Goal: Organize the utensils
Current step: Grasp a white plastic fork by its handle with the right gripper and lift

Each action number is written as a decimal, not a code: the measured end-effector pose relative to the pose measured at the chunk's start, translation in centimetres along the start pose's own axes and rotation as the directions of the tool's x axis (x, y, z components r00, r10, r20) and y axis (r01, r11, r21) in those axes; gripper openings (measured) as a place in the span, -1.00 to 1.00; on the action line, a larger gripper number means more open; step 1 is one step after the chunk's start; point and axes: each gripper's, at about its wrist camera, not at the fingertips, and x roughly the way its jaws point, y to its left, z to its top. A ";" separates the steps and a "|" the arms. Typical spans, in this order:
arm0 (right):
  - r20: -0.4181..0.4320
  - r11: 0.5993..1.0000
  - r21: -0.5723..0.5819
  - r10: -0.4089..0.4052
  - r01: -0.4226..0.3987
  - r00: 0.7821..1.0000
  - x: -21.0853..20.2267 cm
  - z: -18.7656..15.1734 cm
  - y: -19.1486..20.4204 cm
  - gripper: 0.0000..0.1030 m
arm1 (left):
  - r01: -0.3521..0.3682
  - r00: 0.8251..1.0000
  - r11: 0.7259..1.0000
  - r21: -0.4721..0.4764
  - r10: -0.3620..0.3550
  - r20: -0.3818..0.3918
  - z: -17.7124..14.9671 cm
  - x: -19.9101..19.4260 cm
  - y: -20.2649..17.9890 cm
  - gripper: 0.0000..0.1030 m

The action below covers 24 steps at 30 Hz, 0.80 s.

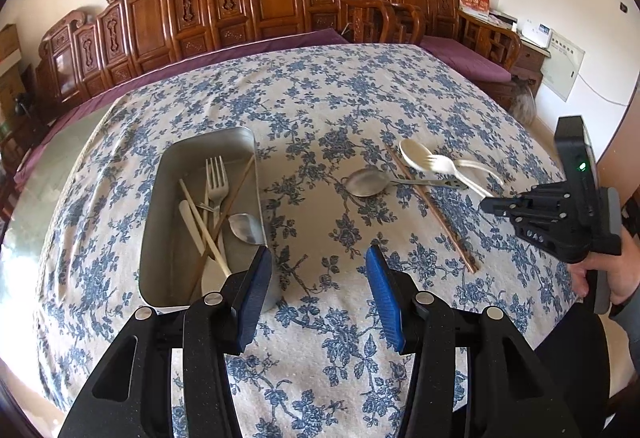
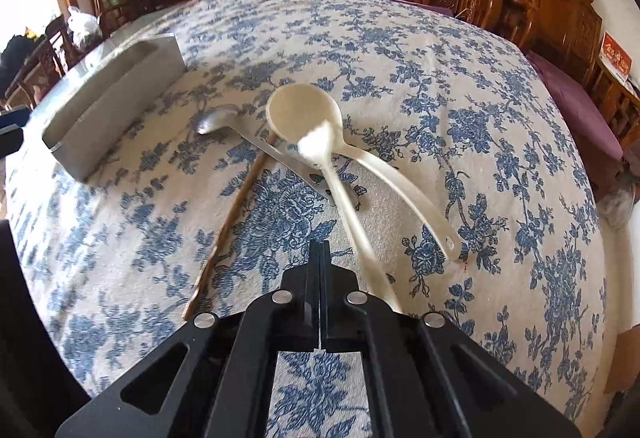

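Utensils split: some in the metal tray [image 1: 168, 205], rest loose on the floral-cloth table [image 1: 340, 97].
Tray holds a fork [image 1: 217, 177], a metal spoon [image 1: 247, 228], pale and brown chopsticks and a white spoon; it sits at the table's left side. Left claw [image 1: 316, 294] hovers just beside the tray's near right corner, blue pads apart, nothing between them. Loose group to the right: steel spoon [image 2: 216, 119], large cream spoon [image 2: 304, 109], single brown chopstick [image 2: 236, 205] crossing under the steel spoon's handle. Small white spoon [image 2: 320, 141] is blurred, bowl over the cream spoon's bowl, handle running back past the right side of the right claw [image 2: 320, 250]. Right claw fingers are pressed together, nothing visibly between them; contact with the white spoon's handle unclear. A hand [image 1: 600, 274] grips the right tool.
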 end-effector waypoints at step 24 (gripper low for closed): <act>-0.009 0.996 -0.056 0.074 -0.074 0.997 1.3 0.5 -1.0 -0.80 | 0.036 0.998 0.999 0.026 -0.034 -0.059 0.1 3.0 -2.9 -0.09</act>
